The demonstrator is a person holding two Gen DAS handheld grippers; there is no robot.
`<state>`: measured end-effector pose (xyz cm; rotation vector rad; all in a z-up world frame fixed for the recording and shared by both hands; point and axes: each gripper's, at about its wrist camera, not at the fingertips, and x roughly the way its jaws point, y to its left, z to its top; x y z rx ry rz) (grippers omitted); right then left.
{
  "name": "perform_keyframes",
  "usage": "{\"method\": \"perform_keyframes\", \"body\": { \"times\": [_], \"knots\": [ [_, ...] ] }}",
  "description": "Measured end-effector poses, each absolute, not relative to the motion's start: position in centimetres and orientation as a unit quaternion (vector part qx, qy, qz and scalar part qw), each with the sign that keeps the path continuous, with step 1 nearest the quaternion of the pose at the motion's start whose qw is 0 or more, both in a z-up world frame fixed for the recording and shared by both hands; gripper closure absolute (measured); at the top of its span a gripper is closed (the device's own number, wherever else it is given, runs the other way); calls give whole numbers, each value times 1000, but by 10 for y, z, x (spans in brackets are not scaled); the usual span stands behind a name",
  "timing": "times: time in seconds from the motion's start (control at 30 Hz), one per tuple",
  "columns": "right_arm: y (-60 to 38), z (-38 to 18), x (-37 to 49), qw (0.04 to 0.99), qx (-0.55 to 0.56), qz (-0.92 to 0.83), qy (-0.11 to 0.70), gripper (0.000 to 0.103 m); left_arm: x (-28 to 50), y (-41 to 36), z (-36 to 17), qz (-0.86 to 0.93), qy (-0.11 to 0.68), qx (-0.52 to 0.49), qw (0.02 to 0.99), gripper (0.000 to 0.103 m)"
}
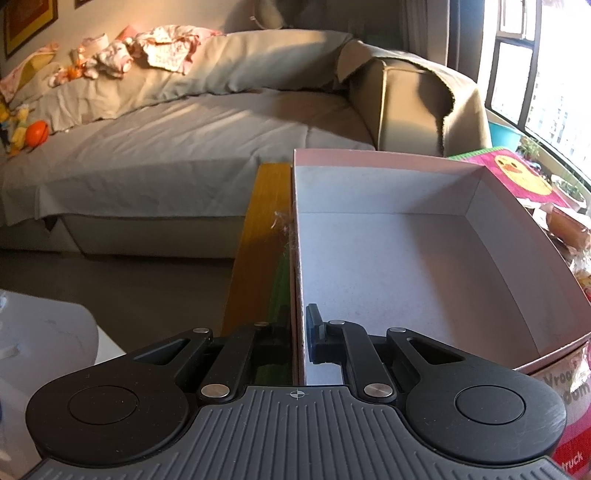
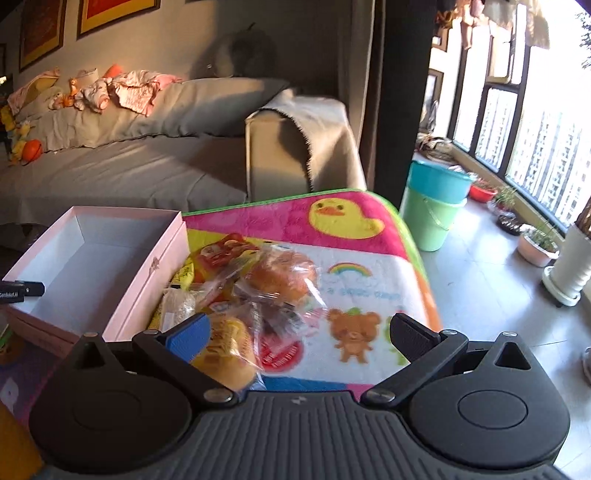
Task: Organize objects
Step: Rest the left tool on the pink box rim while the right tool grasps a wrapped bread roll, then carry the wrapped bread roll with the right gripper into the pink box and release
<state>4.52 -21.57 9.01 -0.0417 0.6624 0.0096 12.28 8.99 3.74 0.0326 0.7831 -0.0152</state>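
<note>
A cartoon mat [image 2: 332, 229] fronts the sofa [image 2: 110, 166]; left claw [image 1: 299, 343] pinches the box [image 1: 406, 192] wall, right claw [image 2: 299, 339] spread.

- A home living room, centred on a grey-covered sofa [image 2: 147, 162].
- Framed pictures [image 2: 114, 13] hang on the wall above the sofa.
- Baby clothes [image 2: 125, 90] and toys lie along its backrest.
- Buckets [image 2: 434, 206] and potted plants [image 2: 537, 242] stand by the windows right of it.

One open pink cardboard box [image 2: 147, 269], two stacked plastic buckets [image 2: 436, 206], roughly five clear-wrapped snack packets [image 2: 273, 280], overlapping.
</note>
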Motion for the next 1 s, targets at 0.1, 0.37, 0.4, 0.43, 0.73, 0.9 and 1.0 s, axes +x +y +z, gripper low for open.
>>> {"method": "perform_keyframes", "body": {
  "times": [0.1,0.37,0.4,0.43,0.73,0.9,1.0],
  "knots": [
    [-217,89,82,941,12,14,337,0,123,91,36,-10,384,14,923,93],
    [-223,46,178,905,33,-20,424,17,119,91,35,-8,388,15,922,93],
    [-224,41,178,898,35,-18,439,26,118,92,35,-9,388,14,922,93],
    [-225,41,174,894,42,-10,445,38,117,92,35,-9,387,13,922,93],
    [-222,112,44,927,-29,11,375,41,114,96,33,-13,383,6,923,92],
    [-209,126,-25,920,-45,30,388,41,110,98,33,-14,379,-4,925,92],
    [-196,121,-52,912,-40,54,406,41,109,100,33,-17,377,-11,926,92]
  ]
}}
